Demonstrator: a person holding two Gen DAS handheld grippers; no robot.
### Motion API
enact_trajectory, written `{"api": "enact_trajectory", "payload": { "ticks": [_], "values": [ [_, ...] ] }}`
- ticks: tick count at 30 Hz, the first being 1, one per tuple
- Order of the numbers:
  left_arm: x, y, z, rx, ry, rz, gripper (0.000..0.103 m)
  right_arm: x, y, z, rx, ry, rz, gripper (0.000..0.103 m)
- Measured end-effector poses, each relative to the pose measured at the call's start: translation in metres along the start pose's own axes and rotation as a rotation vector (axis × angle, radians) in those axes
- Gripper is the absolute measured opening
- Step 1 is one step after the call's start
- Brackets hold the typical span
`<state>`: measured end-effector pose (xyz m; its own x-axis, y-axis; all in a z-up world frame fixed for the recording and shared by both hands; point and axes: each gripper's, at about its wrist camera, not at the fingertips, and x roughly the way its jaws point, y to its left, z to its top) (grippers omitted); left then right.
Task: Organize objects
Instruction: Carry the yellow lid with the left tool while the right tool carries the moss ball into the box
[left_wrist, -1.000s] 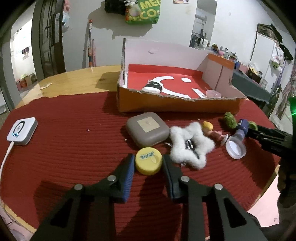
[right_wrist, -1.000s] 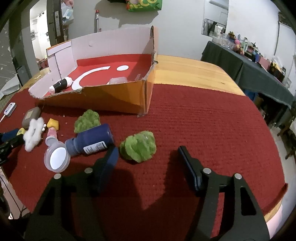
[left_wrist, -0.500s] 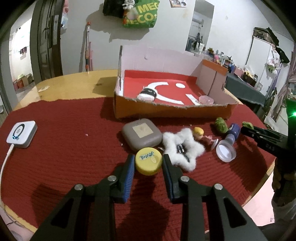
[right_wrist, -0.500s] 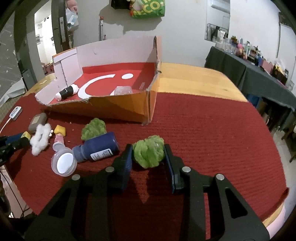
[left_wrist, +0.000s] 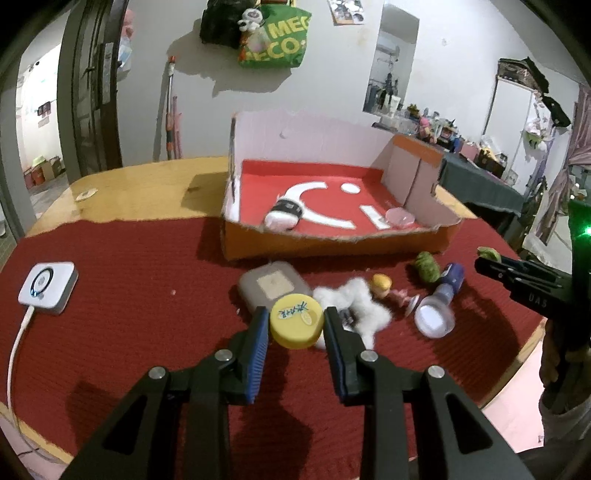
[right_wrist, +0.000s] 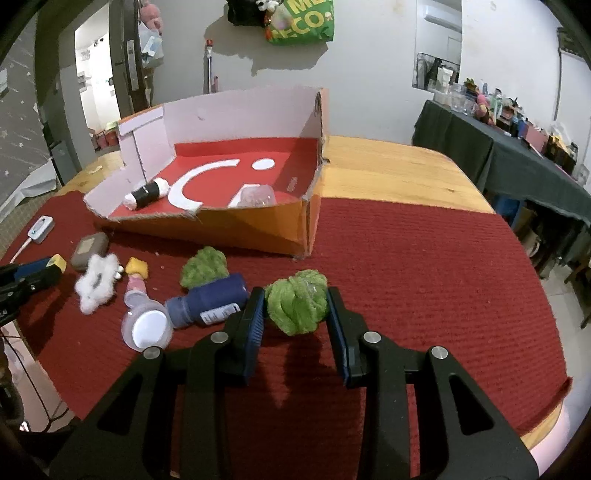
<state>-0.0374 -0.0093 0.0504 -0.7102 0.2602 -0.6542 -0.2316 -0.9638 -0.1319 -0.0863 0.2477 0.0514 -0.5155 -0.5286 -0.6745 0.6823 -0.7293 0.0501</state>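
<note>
Yellow cap (left_wrist: 295, 322), blue script label, clamped in left fingers (left_wrist: 258, 328); right fingers (right_wrist: 255, 314) grip green pompom (right_wrist: 296, 301)

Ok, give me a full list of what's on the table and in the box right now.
Cardboard box: 1, orange outside, red floor, at the back of the mat.
Black-banded roll: 1, white, in the box.
Clear pink piece: 1, in the box.
Yellow cap: 1, in the left hand-held gripper.
Green yarn ball: 1, in the right hand-held gripper.
Second green ball: 1, on the mat before the box.
Blue bottle: 1, lying down.
Grey case: 1, on the mat.
White fluffy star: 1, on the mat.
Small doll: 1, yellow-haired, lying.
White device: 1, cabled, on the mat's left.
Red mat: 1.
Left hand-held gripper: shut.
Right hand-held gripper: shut.
</note>
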Motion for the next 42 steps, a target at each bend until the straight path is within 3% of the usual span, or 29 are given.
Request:
{"api": "enact_trajectory", "payload": {
  "ticks": [10, 20, 34, 42],
  "values": [
    [-0.003, -0.011, 0.028, 0.032, -0.033, -0.040, 0.031, -0.022, 0.018, 0.029, -0.053, -0.072, 0.052, 0.031],
    [0.016, -0.022, 0.060, 0.091, -0.022, -0.072, 0.031, -0.009, 0.030, 0.064, -0.091, -0.065, 0.148, 0.031],
    [0.075, -0.029, 0.099, 0.195, 0.117, -0.155, 0.031, 0.063, 0.064, 0.092, -0.227, 0.129, 0.271, 0.031],
    [0.101, -0.034, 0.100, 0.290, 0.193, -0.153, 0.031, 0.090, 0.067, 0.091, -0.271, 0.220, 0.281, 0.031]
  ]
}}
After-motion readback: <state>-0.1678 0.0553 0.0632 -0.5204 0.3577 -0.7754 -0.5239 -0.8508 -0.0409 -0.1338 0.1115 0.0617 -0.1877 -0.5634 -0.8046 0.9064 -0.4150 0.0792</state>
